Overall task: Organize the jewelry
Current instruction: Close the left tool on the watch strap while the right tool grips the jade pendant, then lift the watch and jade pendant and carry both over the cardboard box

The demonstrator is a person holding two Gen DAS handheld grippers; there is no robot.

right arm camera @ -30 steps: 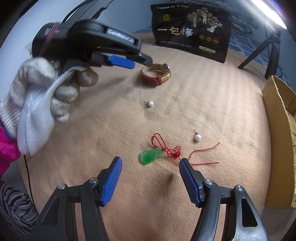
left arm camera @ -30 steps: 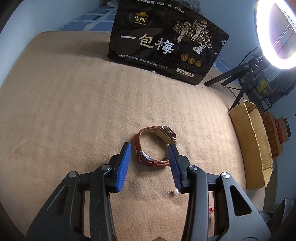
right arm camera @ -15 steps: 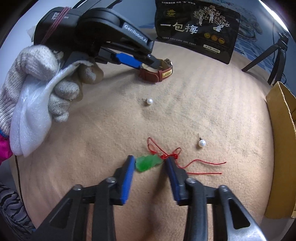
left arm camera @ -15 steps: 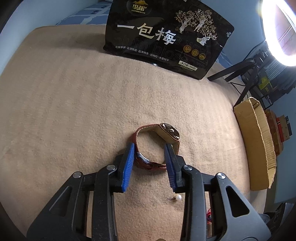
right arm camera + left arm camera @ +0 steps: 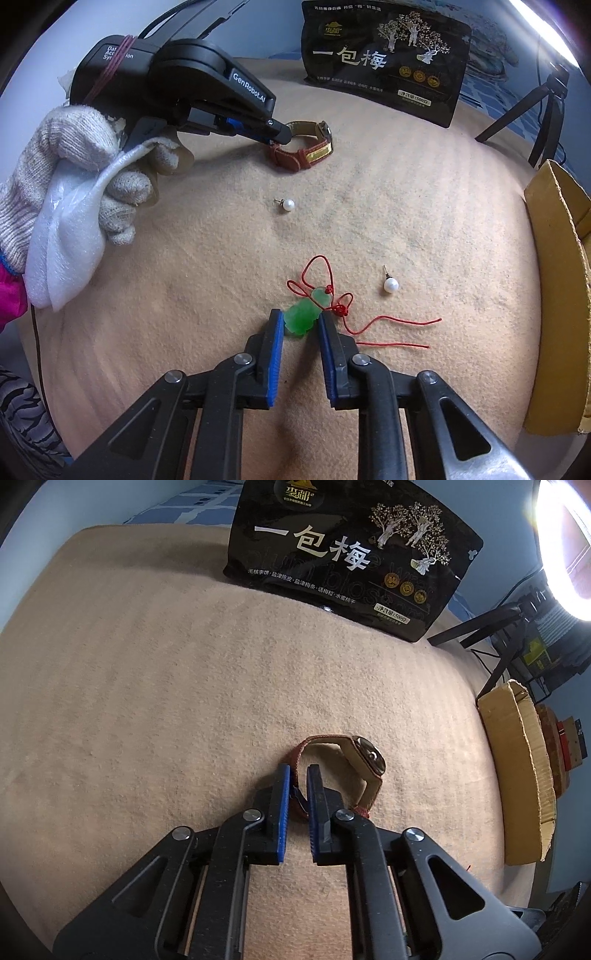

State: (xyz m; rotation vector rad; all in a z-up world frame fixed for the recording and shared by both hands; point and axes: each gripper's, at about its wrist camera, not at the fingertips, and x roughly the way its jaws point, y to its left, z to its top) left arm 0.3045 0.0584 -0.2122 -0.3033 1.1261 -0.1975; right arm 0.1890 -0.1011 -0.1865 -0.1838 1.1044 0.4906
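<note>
Left hand-held gripper (image 5: 297, 775) has just closed, pinching the watch (image 5: 354, 766) strap. Right hand-held gripper (image 5: 301, 321), jaws just closing, clamps the green pendant (image 5: 303, 317).

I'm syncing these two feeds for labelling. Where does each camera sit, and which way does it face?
Left wrist: on the left gripper, looking steeply down its fingers, shut on the watch strap.
Right wrist: on the right gripper, looking down at the green pendant it pinches; gloved left hand shows.
Shared: watch, black snack bag, cardboard box.
</note>
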